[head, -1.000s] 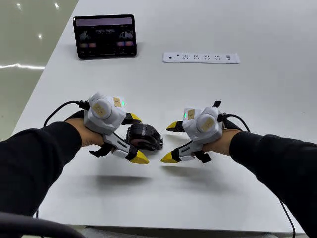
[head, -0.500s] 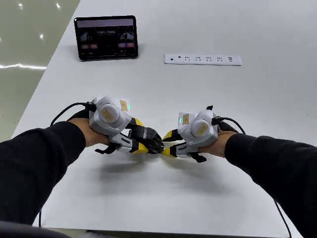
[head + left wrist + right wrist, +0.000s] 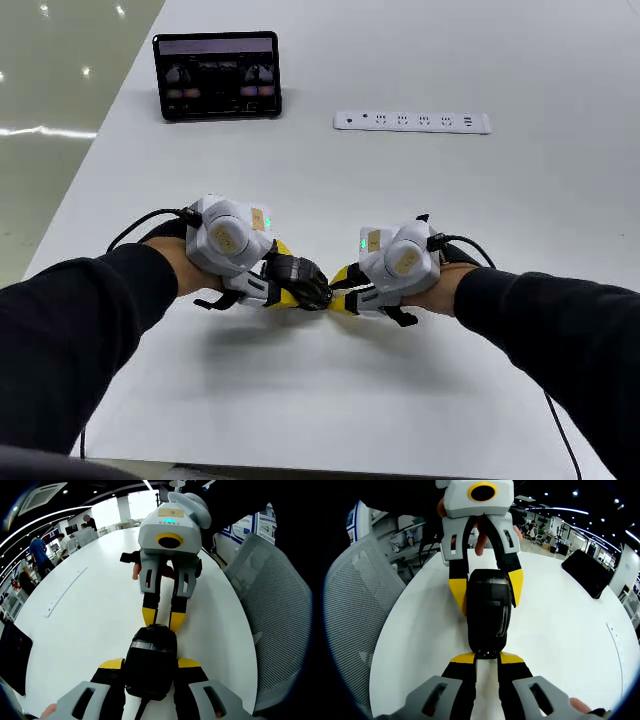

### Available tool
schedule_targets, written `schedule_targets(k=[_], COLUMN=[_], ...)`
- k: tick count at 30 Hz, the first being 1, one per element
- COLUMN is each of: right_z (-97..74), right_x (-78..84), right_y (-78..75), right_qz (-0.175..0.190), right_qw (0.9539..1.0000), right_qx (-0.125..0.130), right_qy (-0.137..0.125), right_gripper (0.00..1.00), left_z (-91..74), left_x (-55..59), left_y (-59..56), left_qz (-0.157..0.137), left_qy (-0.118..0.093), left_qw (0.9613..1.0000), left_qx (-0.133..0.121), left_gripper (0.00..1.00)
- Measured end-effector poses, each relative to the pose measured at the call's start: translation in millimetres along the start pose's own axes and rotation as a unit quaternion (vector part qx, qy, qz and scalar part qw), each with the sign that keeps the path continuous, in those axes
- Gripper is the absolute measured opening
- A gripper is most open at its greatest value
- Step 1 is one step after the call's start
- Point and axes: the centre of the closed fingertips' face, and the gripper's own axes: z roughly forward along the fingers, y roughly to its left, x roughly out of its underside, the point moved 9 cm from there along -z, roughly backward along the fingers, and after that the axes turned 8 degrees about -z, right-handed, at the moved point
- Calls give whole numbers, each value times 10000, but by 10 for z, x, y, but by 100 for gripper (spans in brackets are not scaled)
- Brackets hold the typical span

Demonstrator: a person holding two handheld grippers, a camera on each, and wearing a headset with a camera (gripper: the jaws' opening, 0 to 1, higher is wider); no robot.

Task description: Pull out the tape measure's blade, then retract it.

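At frame centre, the left gripper [image 3: 283, 274] clamps the tape measure [image 3: 300, 281]; the right gripper [image 3: 342, 289], jaws narrow, pinches its front tip.

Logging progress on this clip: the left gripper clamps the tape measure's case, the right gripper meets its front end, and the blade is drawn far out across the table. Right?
One thing is wrong: the blade is not drawn out. The right gripper view shows the right gripper directly against the front of the tape measure, with no length of blade between them. The left gripper does clamp the case.
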Motion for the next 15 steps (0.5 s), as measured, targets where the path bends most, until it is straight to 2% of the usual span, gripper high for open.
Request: schedule_targets(k=[5,8,9,15], right_z=[6,6,5,-1], right_x=[-3,9,9,13], right_y=[-5,-14,-5,0], right_qz=[41,196,70,-155], right_qw=[10000,9998,10000,9998], right_qx=[-30,-55,-53,-91], right_qy=[38,17,2,-79], right_gripper=[12,12,12,12], left_z=[6,10,10,9], left_x=[-2,5,11,19], left_y=[4,15,16,13], left_qz=[-80,-31,62,58], left_qy=[20,42,33,-8], left_qw=[10000,10000,10000,10000], left_qx=[19,25,29,15], left_gripper=[34,34,34,33])
